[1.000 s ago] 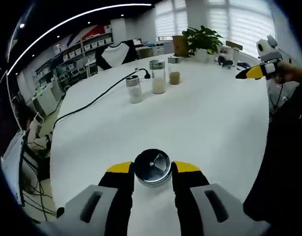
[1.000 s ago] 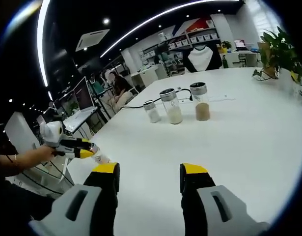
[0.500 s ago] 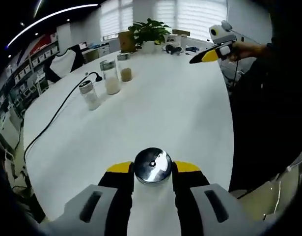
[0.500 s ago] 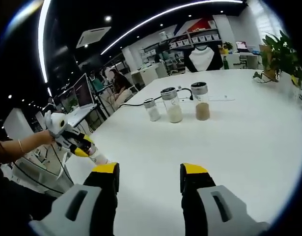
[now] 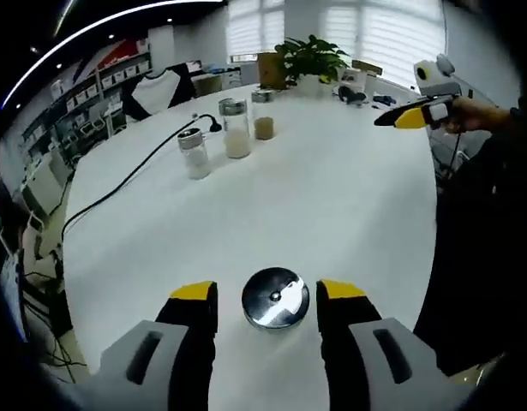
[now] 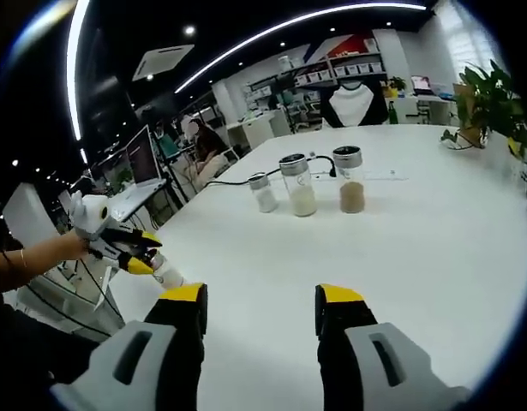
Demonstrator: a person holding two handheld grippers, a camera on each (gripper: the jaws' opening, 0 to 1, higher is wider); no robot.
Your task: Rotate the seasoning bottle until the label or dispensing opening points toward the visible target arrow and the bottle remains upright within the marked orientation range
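The seasoning bottle (image 5: pixel 276 298) stands upright on the white table (image 5: pixel 332 205), seen from above as a shiny metal lid with a wedge-shaped opening. My left gripper (image 5: pixel 267 291) is open, its yellow-tipped jaws on either side of the lid with a small gap each side. In the right gripper view the left gripper (image 6: pixel 130 253) sits at the table's near-left edge over the same bottle (image 6: pixel 169 276). My right gripper (image 6: pixel 261 295) is open with nothing between its jaws. It also appears, held by a hand, as the right gripper (image 5: pixel 409 116) at the far right.
Three lidded jars (image 5: pixel 236 128) stand in a row mid-table, shown too as jars (image 6: pixel 299 184). A black cable (image 5: pixel 126 180) runs off the left edge. A potted plant (image 5: pixel 310 60) stands at the far end. A person's dark clothing borders the table's right side.
My left gripper's jaws, which pressed on the bottle's lid, have spread apart and let it go. The left view has swung. The right gripper has stayed put.
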